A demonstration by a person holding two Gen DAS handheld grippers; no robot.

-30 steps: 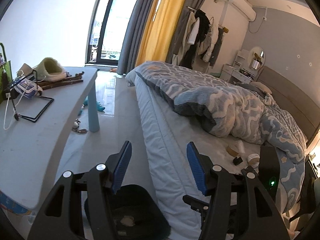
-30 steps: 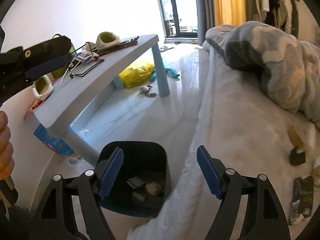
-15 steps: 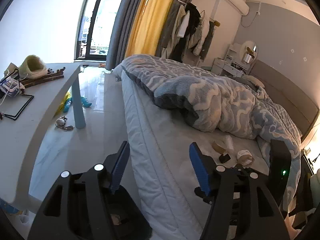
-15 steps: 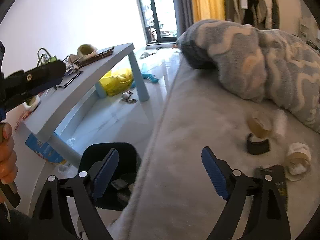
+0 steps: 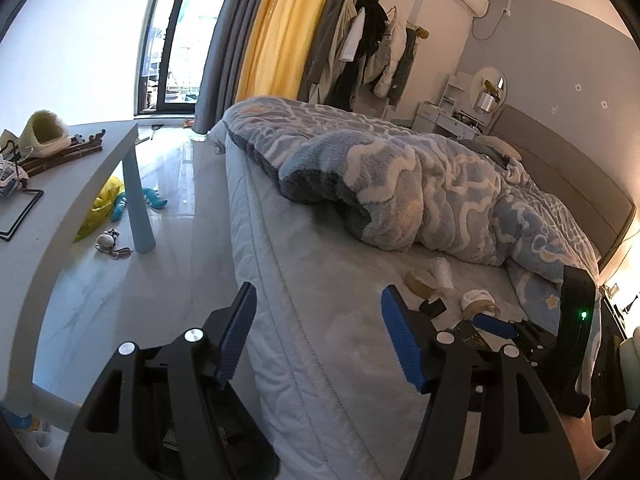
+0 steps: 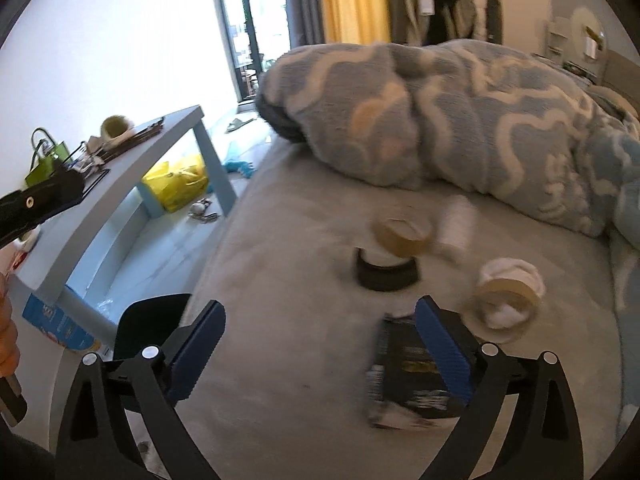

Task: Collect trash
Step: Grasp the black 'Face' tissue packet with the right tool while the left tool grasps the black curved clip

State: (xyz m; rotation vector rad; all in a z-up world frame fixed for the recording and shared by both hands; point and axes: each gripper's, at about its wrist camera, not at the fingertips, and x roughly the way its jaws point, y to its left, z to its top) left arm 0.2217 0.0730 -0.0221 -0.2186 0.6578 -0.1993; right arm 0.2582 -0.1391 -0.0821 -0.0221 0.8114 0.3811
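Several scraps lie together on the bare mattress, and the risks can be read from left to right. At the near left, on the floor between the desk and the bed, stands the dark bin, only partly in view; a carry back to it crosses the mattress edge, where a loosely pinched piece could slip to the floor. The right tongs are empty and opening wide, with the black packet lying flat under and beside the right pad. Flat on soft bedding, it may slide or fold instead of lifting, and the pads could snag the sheet. Farther off sit a black ring, a tan tape roll against it, a white crumpled piece, and at the right a second roll stuffed with tissue. They are close enough that a wide reach may knock one along, perhaps under the blanket. The picture is blurred, so exact contacts are unclear. The left tongs, also empty and opening, hang over the mattress edge, near the right tongs' path.
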